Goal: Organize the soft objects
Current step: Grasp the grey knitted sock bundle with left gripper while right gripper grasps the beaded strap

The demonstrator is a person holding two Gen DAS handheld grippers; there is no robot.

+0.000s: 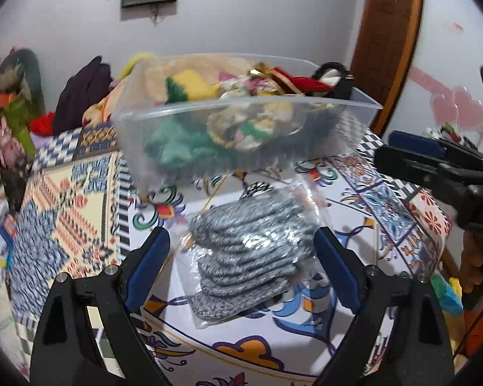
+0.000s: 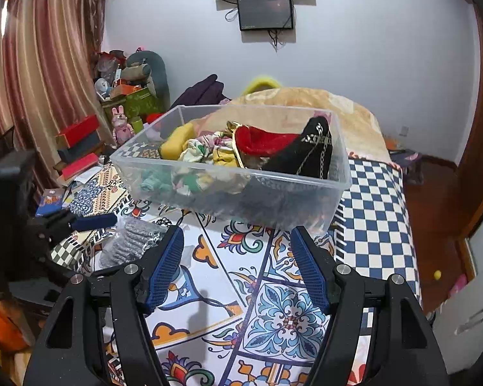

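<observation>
A grey knitted item in a clear plastic bag [image 1: 251,251] lies on the patterned bedspread, in front of a clear plastic box [image 1: 241,135] filled with soft things: yellow, green, red and black fabrics. My left gripper [image 1: 241,247] is open, its fingers either side of the bagged knit, just above it. My right gripper [image 2: 236,257] is open and empty over the bedspread, in front of the box [image 2: 228,189]. The bagged knit [image 2: 130,241] shows at the left in the right wrist view, with the left gripper's finger [image 2: 93,222] beside it.
The bed [image 2: 376,212] has a tile-patterned cover and a blue checkered edge. A blanket pile [image 2: 306,103] lies behind the box. Boxes, toys and clutter [image 2: 119,109] stand at the left by the curtain. A wooden door frame [image 1: 393,38] is at the right.
</observation>
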